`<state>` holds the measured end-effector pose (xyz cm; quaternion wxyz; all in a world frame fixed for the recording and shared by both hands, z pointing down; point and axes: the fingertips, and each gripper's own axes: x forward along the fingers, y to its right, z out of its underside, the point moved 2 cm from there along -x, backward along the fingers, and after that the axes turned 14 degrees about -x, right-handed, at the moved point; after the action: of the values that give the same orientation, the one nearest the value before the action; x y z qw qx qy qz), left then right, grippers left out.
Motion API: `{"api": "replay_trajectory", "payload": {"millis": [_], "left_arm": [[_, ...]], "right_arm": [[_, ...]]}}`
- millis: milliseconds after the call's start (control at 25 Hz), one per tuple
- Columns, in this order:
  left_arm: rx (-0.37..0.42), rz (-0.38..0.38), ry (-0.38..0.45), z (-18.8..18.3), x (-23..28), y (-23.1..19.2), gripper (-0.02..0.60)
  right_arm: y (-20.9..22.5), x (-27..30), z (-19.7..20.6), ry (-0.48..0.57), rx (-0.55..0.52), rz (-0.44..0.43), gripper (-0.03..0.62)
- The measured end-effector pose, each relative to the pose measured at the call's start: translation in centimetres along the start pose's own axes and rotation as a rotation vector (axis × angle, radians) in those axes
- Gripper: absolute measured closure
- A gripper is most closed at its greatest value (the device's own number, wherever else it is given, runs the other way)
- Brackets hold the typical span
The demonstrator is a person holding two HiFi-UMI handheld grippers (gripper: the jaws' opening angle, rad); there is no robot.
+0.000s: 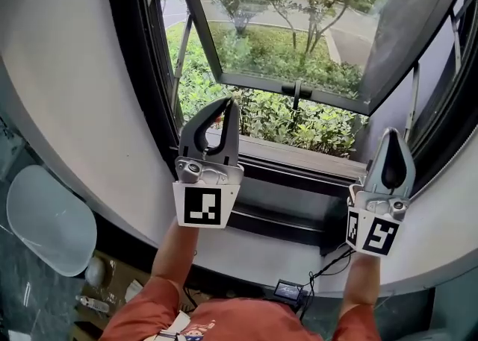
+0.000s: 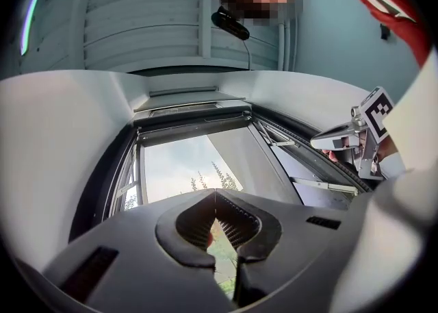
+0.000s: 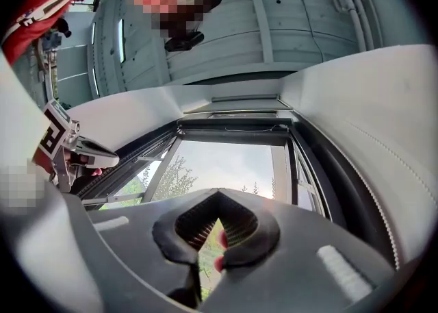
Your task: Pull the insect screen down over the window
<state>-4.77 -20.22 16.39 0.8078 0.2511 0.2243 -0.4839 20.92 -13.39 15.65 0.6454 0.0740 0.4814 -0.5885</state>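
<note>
left gripper [image 1: 232, 104] and right gripper [image 1: 392, 134] are both closed tip to tip with nothing between the jaws. they are held side by side and tilted upward in front of the window [image 1: 138, 71]. the insect screen is not drawn over the opening. it is probably rolled inside the dark top rail [image 2: 195, 118] at 12 o'clock above both grippers, which would explain the upward aim. the glass sash [image 1: 254, 82] leans outward toward 12 o'clock. catching the screen's pull bar likely comes next, and the jaws must part first.
</note>
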Motion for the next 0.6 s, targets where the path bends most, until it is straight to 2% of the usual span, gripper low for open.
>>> {"api": "replay_trajectory", "payload": {"millis": [440, 600], "left_arm": [[0.075, -0.006, 0.048, -3.0, 3.6, -0.9, 0.575], [0.103, -0.008, 0.104, -5.0, 5.0, -1.8, 0.575]], "right_arm": [[1.8, 4.6, -3.6, 0.142, -0.015, -0.021, 0.584], [2.5, 6.3, -4.7, 0.177, -0.022, -0.013, 0.584]]}}
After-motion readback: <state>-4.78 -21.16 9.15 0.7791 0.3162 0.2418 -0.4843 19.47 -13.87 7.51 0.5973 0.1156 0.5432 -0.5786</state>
